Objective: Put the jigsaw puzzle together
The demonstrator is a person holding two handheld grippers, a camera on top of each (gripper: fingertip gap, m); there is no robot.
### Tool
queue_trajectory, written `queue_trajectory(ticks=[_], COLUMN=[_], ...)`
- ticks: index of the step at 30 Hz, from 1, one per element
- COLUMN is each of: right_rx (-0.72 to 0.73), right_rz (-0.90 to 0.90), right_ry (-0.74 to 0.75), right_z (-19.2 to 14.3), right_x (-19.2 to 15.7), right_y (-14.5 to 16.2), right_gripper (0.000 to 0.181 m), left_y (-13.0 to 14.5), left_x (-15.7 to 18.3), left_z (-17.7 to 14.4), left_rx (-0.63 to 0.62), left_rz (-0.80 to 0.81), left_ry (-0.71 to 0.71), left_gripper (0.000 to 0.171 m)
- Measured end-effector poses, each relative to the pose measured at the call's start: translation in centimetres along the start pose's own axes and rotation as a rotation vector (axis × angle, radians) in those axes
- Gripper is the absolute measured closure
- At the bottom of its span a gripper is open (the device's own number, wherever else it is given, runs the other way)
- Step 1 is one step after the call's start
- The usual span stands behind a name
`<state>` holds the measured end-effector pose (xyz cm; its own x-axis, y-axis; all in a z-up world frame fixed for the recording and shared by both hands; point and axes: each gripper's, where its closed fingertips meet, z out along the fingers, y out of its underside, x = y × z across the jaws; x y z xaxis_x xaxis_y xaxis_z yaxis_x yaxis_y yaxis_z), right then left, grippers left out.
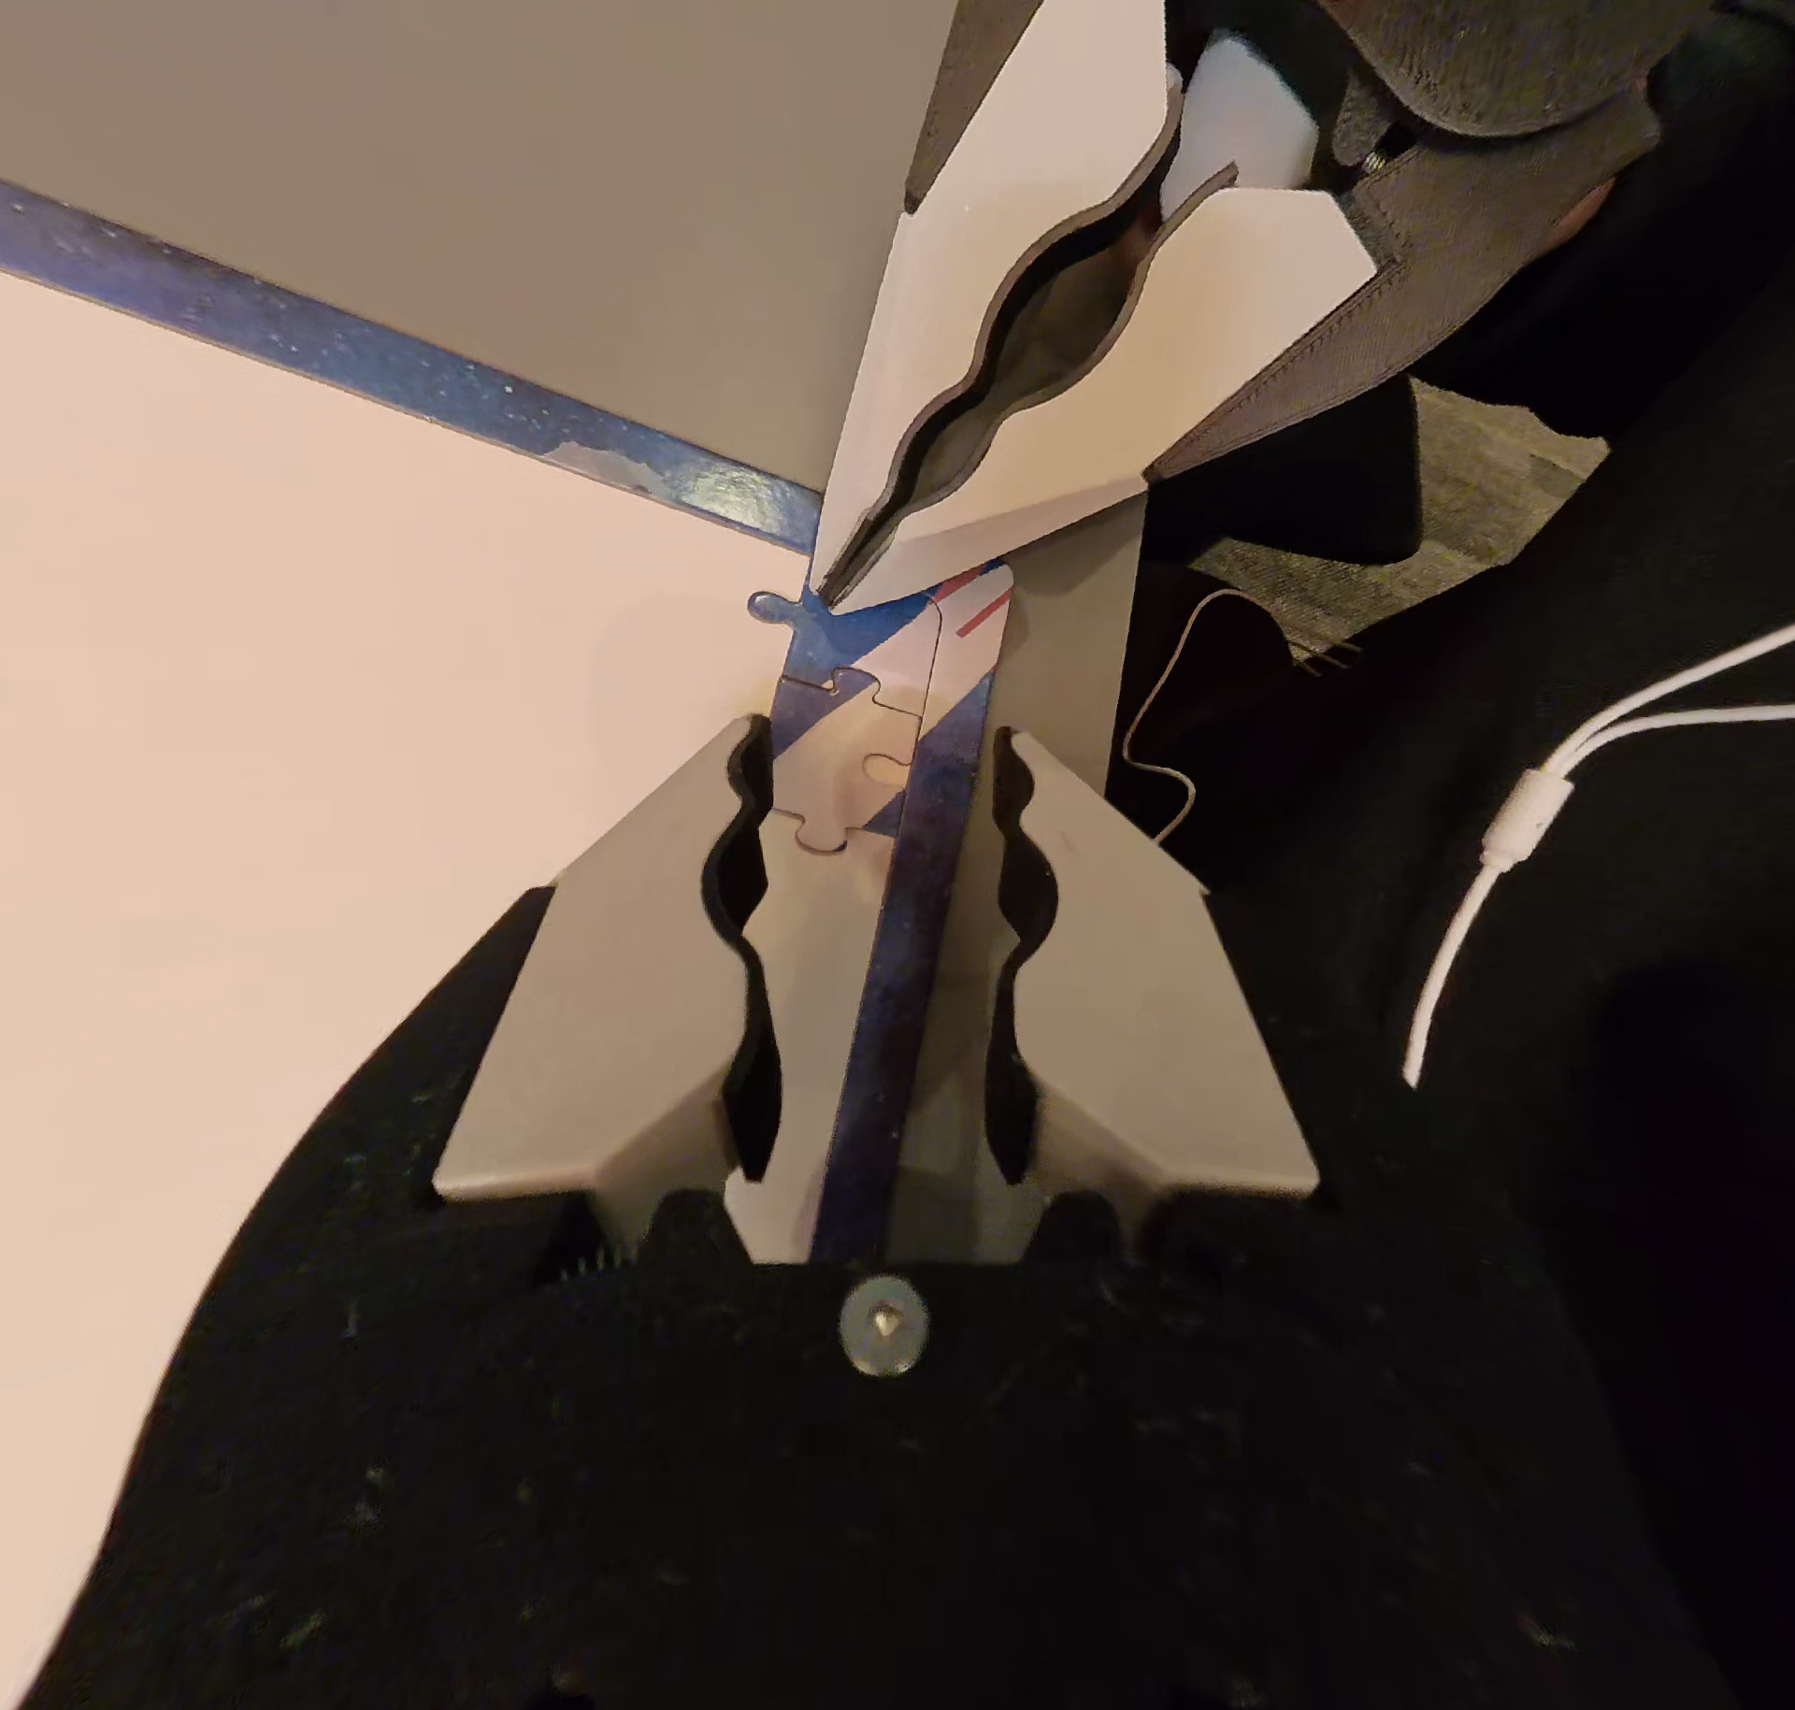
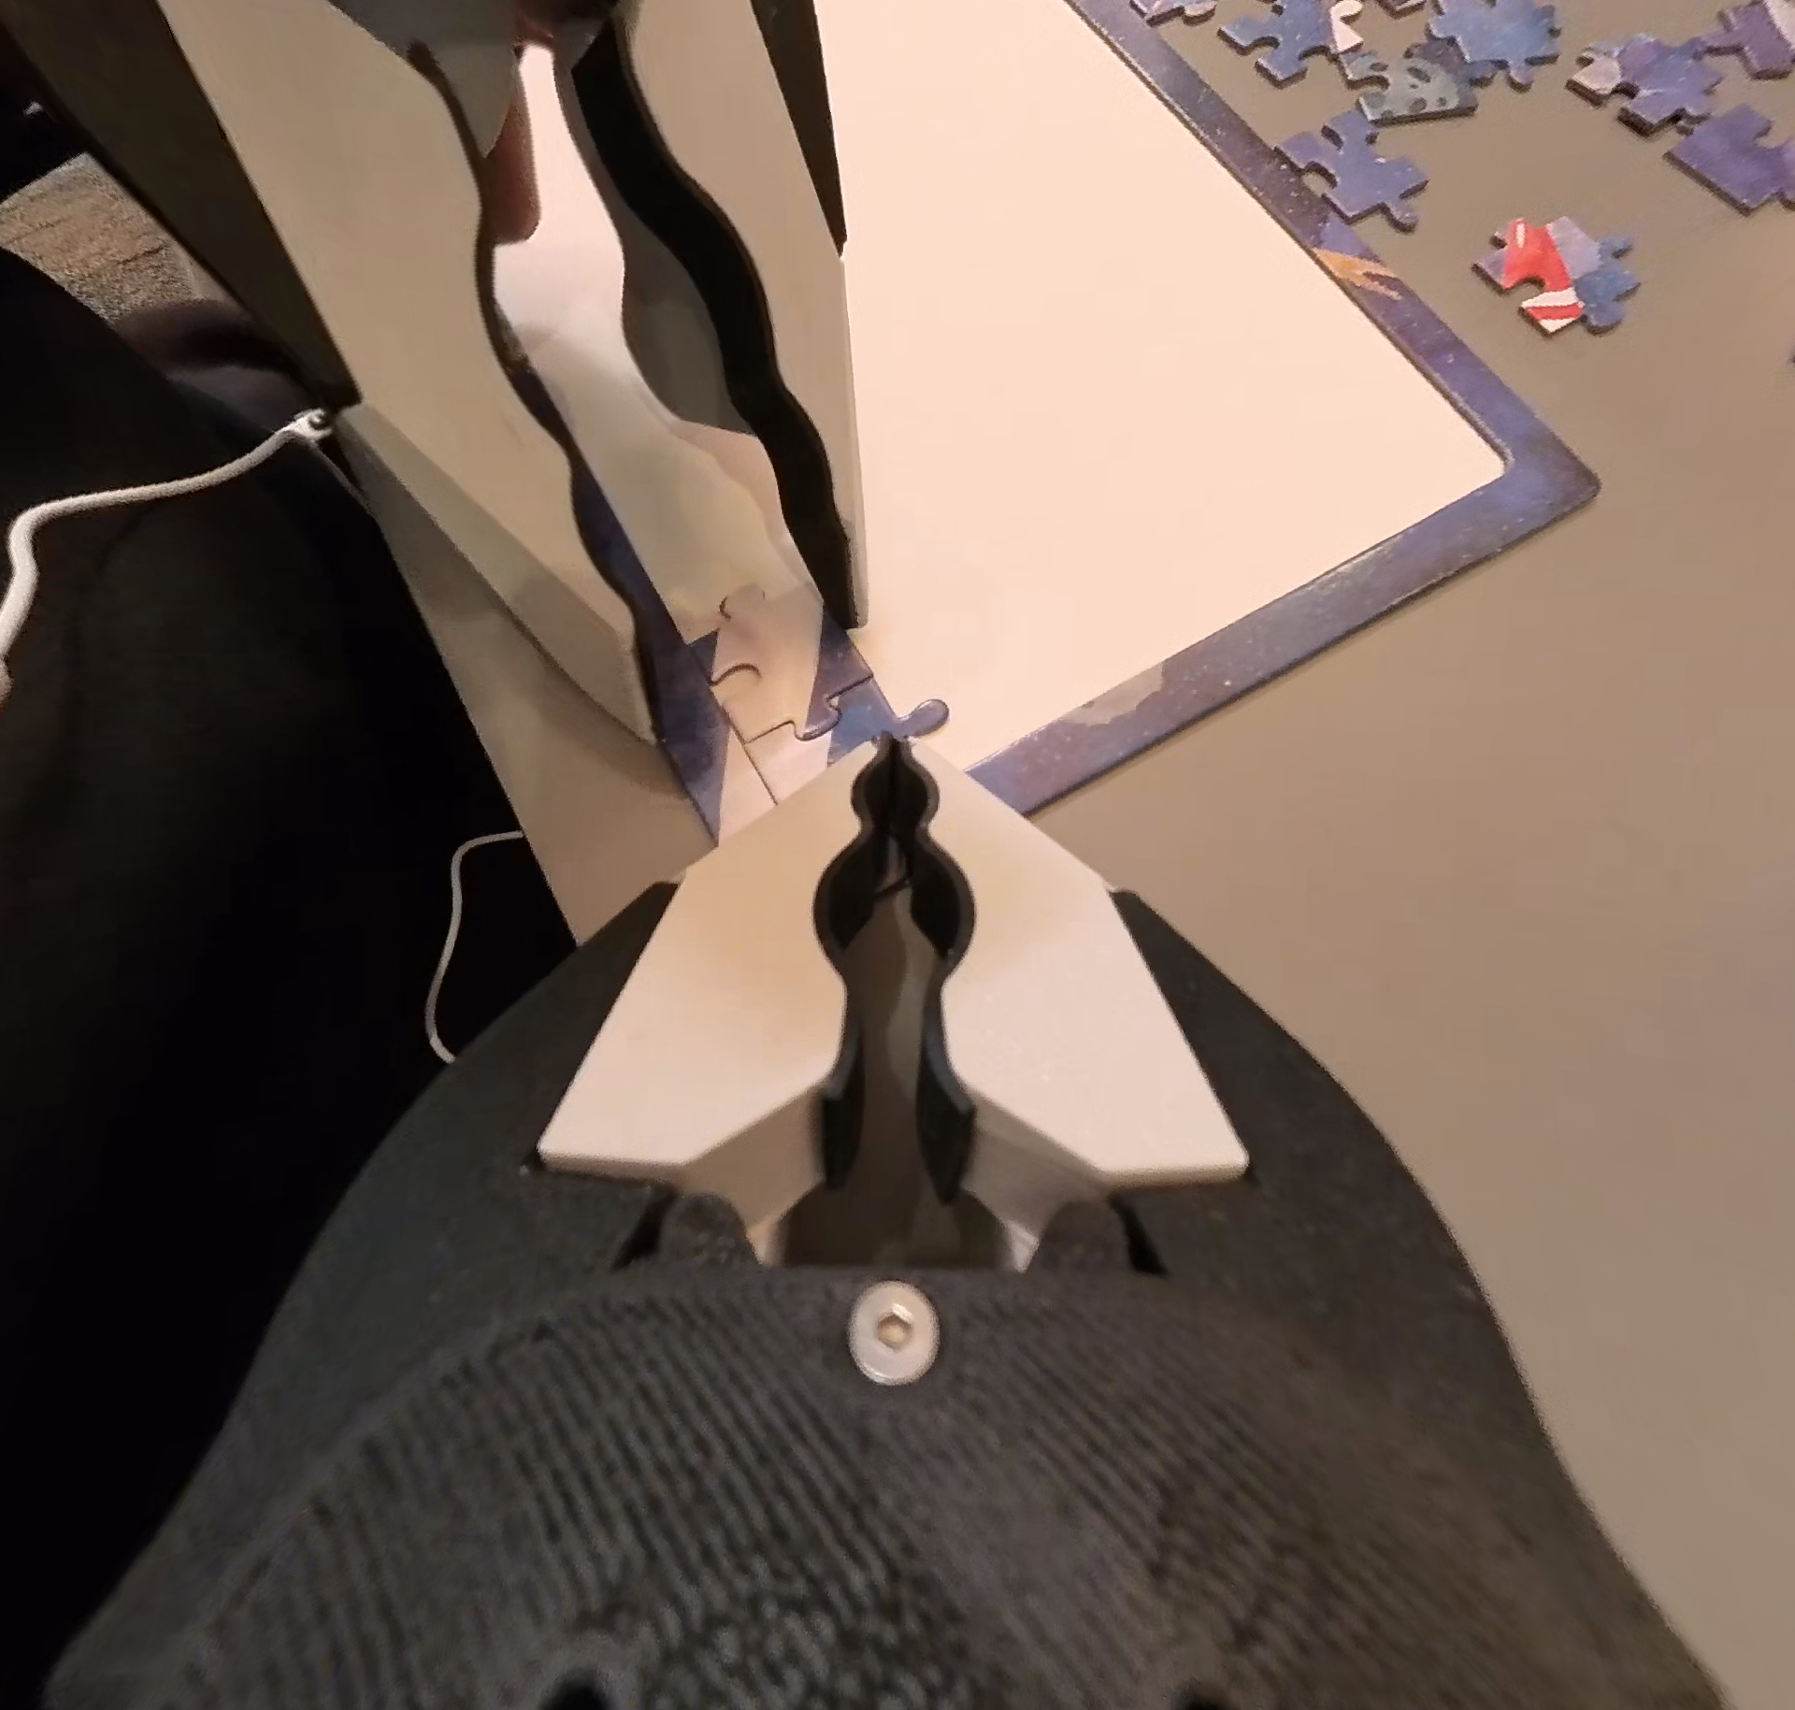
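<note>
A puzzle tray with a white floor and a dark blue frame (image 1: 389,352) lies on the grey table; it also shows in the right wrist view (image 2: 1263,634). A few joined pieces (image 1: 855,741) in blue and pale stripes sit in its near corner, also seen in the right wrist view (image 2: 767,682). My left gripper (image 1: 879,741) is open, its fingers straddling these pieces. My right gripper (image 2: 894,745) is shut, its tip touching a blue piece with a knob (image 2: 879,716) at the end of the joined group. That piece also shows in the left wrist view (image 1: 811,639).
Several loose blue pieces (image 2: 1408,41) lie scattered on the grey table (image 2: 1457,983) beyond the tray, with a red and white piece (image 2: 1544,279) nearest the frame. A person in dark clothing with a white cord (image 1: 1457,886) is close beside the tray corner. My left and right fingertips are right by each other.
</note>
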<state>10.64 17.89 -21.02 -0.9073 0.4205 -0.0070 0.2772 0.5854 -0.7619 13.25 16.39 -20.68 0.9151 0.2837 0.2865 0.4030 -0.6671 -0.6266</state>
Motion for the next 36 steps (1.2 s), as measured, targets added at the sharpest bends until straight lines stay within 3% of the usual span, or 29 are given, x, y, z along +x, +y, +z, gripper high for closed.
queue_trajectory(ticks=[5,6,8,14,19,31,36], right_rx=[0.0,0.0,0.001,0.001,0.001,0.001,0.001], right_rz=[-0.002,-0.003,-0.004,-0.005,-0.004,-0.005,-0.006], right_ry=[0.002,0.003,0.003,0.005,0.004,0.005,0.006], right_z=[0.0,0.0,0.0,0.0,0.0,0.0,0.0], right_x=[0.0,0.0,0.0,0.0,0.0,0.0,0.0], right_y=[0.0,0.0,0.0,0.0,0.0,0.0,0.0], right_gripper=[0.181,0.181,0.181,0.181,0.181,0.181,0.181], left_y=[0.1,0.0,-0.4,0.3,1.9,1.5,1.5], left_x=[0.1,0.8,1.9,-0.8,-1.8,-0.9,-1.0], left_z=[0.0,-0.1,-0.3,-1.0,-1.6,-0.9,-0.8], left_rx=[-0.016,-0.011,0.017,-0.02,-0.09,-0.068,-0.065], left_rz=[0.038,0.031,0.0,0.025,0.143,0.171,0.153], left_ry=[-0.007,0.042,0.122,-0.065,-0.197,-0.12,-0.115], left_gripper=[0.126,0.136,0.136,0.135,0.149,0.171,0.171])
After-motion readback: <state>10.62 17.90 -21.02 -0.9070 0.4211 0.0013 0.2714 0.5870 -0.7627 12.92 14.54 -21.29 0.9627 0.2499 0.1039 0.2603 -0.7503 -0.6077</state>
